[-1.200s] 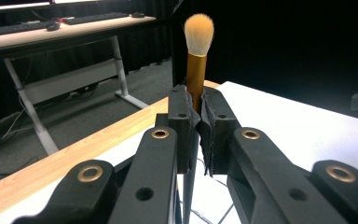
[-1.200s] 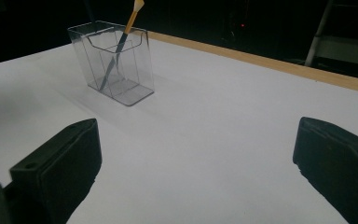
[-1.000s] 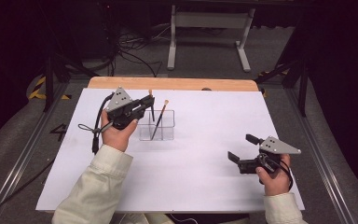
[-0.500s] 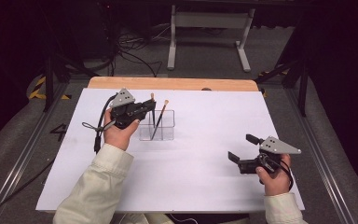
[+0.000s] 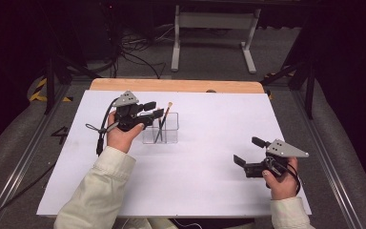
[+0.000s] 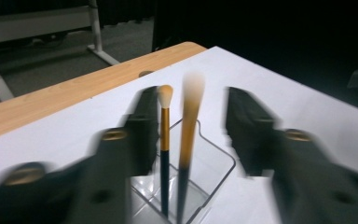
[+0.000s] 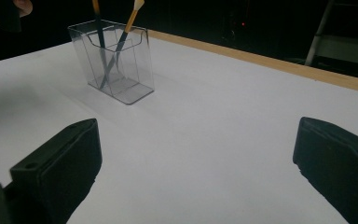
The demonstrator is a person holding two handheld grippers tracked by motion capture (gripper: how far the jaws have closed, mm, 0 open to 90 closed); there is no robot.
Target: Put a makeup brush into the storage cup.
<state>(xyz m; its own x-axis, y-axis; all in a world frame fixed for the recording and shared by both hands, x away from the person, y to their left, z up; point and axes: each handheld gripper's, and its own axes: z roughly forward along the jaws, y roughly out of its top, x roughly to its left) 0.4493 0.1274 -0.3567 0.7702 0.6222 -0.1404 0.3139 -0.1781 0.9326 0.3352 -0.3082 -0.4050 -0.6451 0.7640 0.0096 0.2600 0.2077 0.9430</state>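
Left gripper (image 6: 193,135) fingers freshly parted around two brushes (image 6: 164,130) in clear holder (image 6: 214,163)

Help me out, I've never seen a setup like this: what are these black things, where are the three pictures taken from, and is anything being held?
A person holds a handheld gripper in each hand. The high view looks down on the white table; the other two views come from cameras riding on each gripper, looking along its black jaws. On the table stands a clear holder with two makeup brushes upright in it. The left gripper is at the holder; its jaws have just been opening and stand either side of the brushes without pressing on them. The right gripper rests apart, jaws wide open, holding nothing.
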